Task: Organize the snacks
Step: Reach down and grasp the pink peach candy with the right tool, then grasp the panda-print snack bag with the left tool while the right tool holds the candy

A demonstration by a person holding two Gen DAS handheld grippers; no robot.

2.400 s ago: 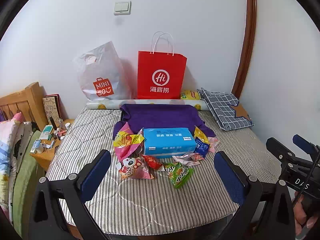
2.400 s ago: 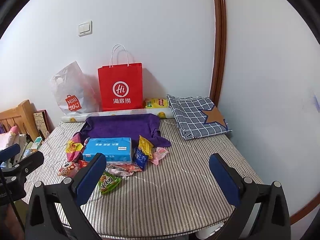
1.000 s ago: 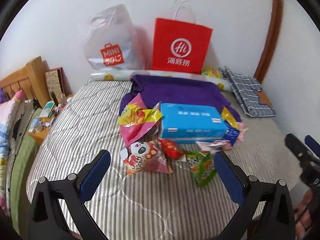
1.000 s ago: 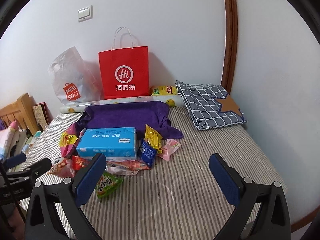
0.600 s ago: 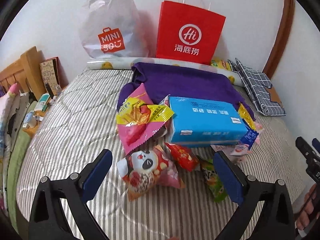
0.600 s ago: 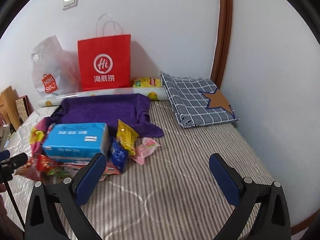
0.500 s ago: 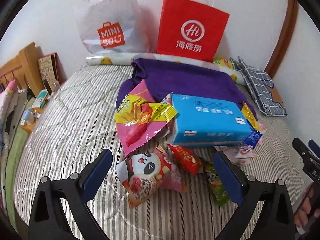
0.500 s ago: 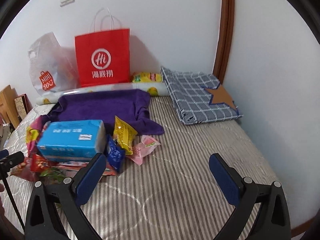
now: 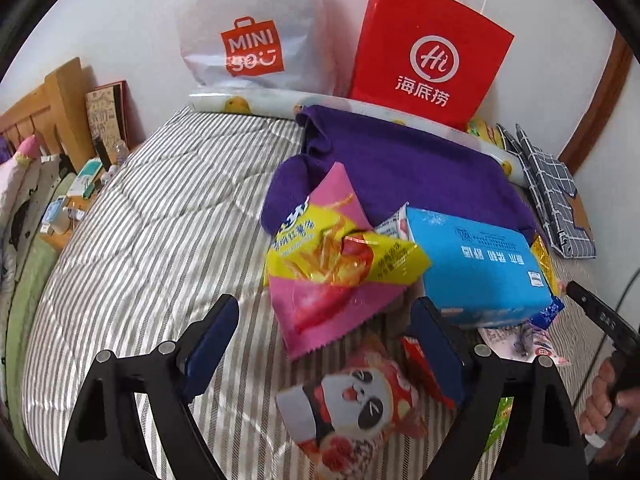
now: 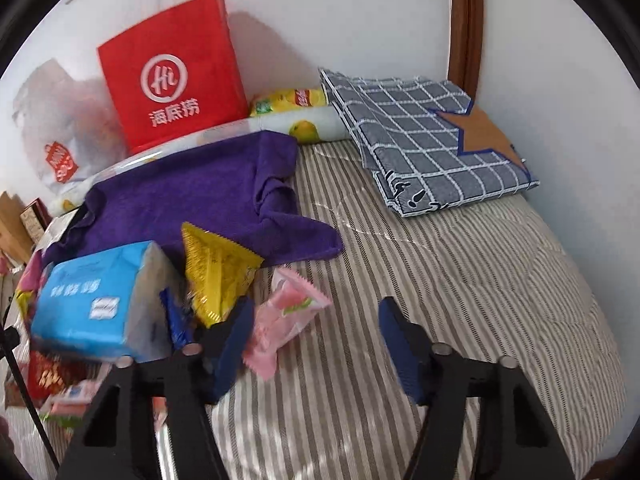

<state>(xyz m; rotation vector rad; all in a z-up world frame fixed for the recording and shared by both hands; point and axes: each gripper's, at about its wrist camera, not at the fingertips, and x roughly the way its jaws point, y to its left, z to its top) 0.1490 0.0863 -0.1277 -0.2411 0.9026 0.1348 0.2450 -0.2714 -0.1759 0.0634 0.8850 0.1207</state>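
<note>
Snack packets lie in a heap on the striped bed around a blue tissue pack [image 9: 484, 264]. My left gripper [image 9: 326, 338] is open and empty, low over a pink and yellow chip bag [image 9: 332, 264], with a panda snack bag [image 9: 352, 404] just under it. My right gripper [image 10: 316, 340] is open and empty; a pink candy packet [image 10: 286, 316] lies by its left finger, with a yellow packet [image 10: 216, 272] and a small blue packet [image 10: 176, 320] behind. The tissue pack also shows in the right wrist view [image 10: 96, 300].
A red paper bag [image 9: 428, 56] and a white Miniso plastic bag [image 9: 248, 36] stand against the back wall. A purple towel [image 9: 400, 168] lies behind the snacks. A folded checked cloth [image 10: 428, 136] lies at the back right. A cluttered bedside stand [image 9: 76, 200] is on the left.
Both grippers have moved forward and down toward the snack heap. The left now hangs over the chip bag; the right has closed in on the pink packet. Both stay open.
</note>
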